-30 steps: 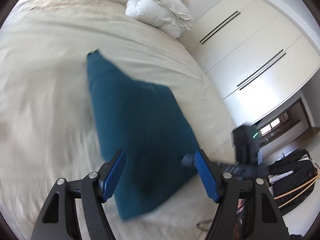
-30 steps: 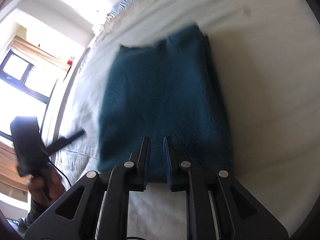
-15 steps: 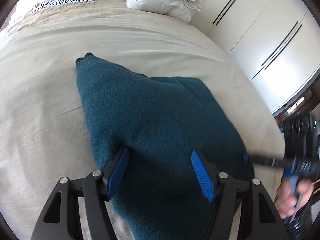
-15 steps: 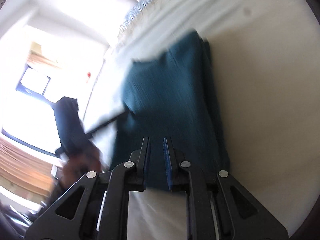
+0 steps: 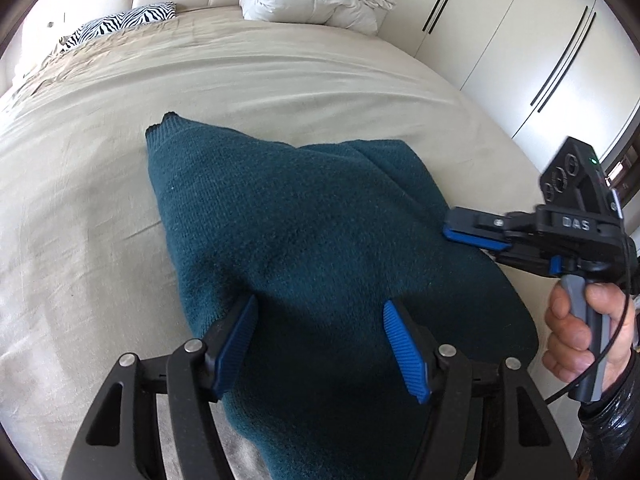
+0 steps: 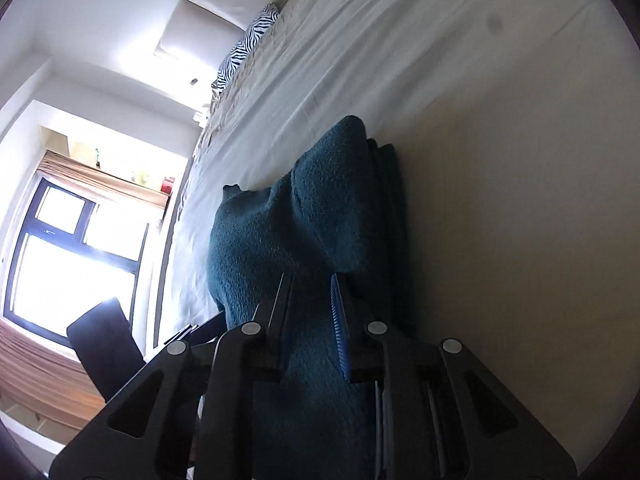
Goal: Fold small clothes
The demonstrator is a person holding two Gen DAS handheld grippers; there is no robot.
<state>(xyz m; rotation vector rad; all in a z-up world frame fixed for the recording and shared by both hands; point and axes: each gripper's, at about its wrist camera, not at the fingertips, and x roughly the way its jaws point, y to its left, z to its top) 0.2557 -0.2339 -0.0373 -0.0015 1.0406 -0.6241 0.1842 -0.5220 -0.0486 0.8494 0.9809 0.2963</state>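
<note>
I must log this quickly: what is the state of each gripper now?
Left gripper: open, jaws have just been closing slightly, over the teal sweater, not gripping.
Right gripper: nearly shut, gripping a fold of the sweater.

The left gripper [image 5: 318, 344] points steeply downward with its blue-padded jaws spread wide apart. The right gripper [image 5: 452, 229], held by a hand [image 5: 576, 332] around its grey handle, has narrow jaws that have just been opening slightly.

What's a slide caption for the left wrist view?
Open left gripper over folded teal sweater on bed; right gripper at its edge.
</note>
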